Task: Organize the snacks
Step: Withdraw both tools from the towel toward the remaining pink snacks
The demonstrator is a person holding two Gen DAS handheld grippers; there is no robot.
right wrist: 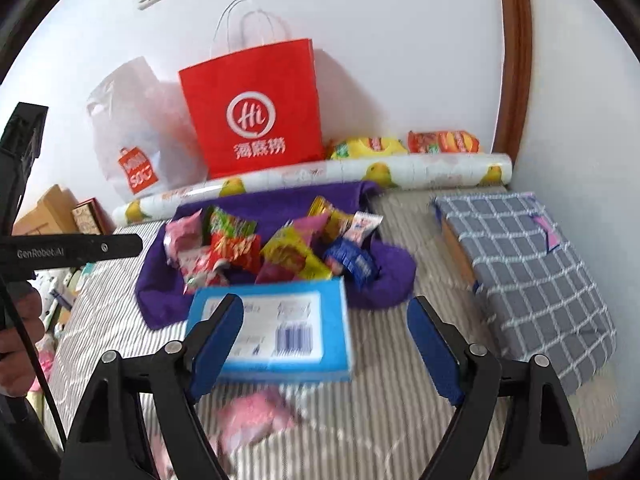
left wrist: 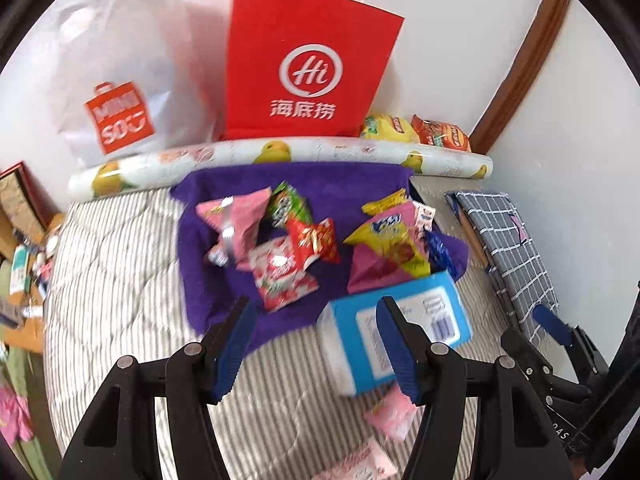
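A purple cloth (left wrist: 224, 280) (right wrist: 160, 292) lies on the striped bed and bears a heap of snack packets: pink (left wrist: 236, 224), green (left wrist: 286, 204), red (left wrist: 316, 240), strawberry-print (left wrist: 280, 276), yellow (left wrist: 392, 240) (right wrist: 296, 256) and dark blue (right wrist: 352, 264). A blue box (left wrist: 400, 320) (right wrist: 276, 328) lies at the cloth's near edge. Pink packets (left wrist: 390, 410) (right wrist: 256, 420) lie on the bed close to me. My left gripper (left wrist: 314, 344) is open and empty above the cloth's near edge, left of the box. My right gripper (right wrist: 324, 344) is open and empty around the box's near side.
A red paper bag (left wrist: 308, 64) (right wrist: 256, 108), a white plastic bag (left wrist: 120, 80), a printed roll (left wrist: 280, 152) and yellow and red packets (left wrist: 416, 130) line the wall. A checked grey pouch (left wrist: 512, 248) (right wrist: 528, 272) lies at right. The bed's left edge drops to clutter.
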